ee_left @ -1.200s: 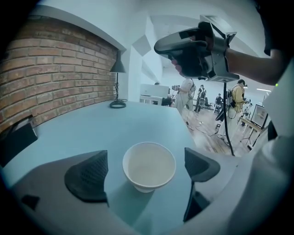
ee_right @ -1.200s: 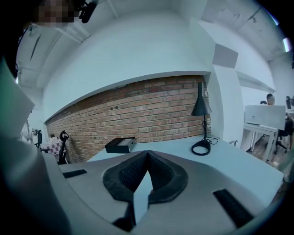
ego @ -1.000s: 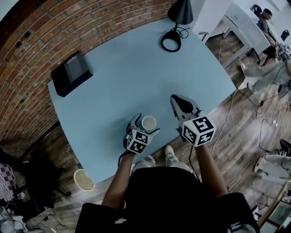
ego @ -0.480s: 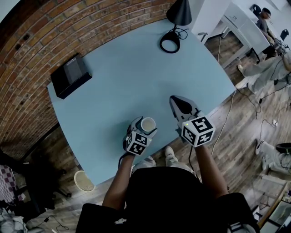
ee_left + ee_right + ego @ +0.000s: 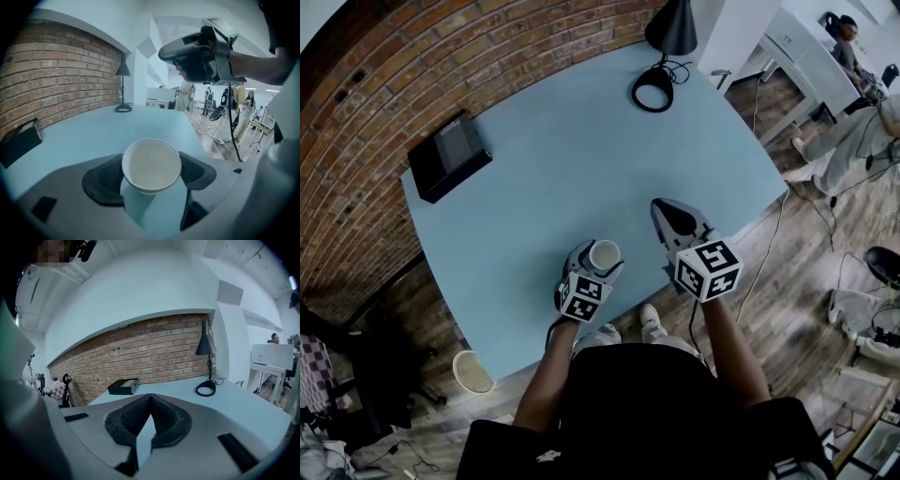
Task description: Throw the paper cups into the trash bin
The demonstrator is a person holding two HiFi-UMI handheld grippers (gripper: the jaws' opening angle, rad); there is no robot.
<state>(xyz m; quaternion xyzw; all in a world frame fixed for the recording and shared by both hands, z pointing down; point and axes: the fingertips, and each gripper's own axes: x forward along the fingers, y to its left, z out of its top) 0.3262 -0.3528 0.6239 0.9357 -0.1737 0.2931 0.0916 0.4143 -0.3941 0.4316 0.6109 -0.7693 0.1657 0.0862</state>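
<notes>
A white paper cup (image 5: 606, 254) stands upright near the front edge of the pale blue table (image 5: 572, 159). My left gripper (image 5: 598, 261) is around it and its jaws are closing. In the left gripper view the empty cup (image 5: 151, 165) sits between the two dark pads (image 5: 105, 180), which touch its sides. My right gripper (image 5: 667, 212) hovers over the table just right of the cup. It is shut, its pads (image 5: 133, 417) meet at the tip, and it holds nothing. A round pale bin (image 5: 473, 371) stands on the floor left of the table's front corner.
A black box (image 5: 448, 155) lies at the table's far left by the brick wall. A black desk lamp (image 5: 661, 56) with a ring base stands at the far end. Cables trail on the wooden floor at the right, where other desks and people are.
The left gripper's jaws have closed in from wide apart onto the paper cup. The right gripper has stayed about where it was.
</notes>
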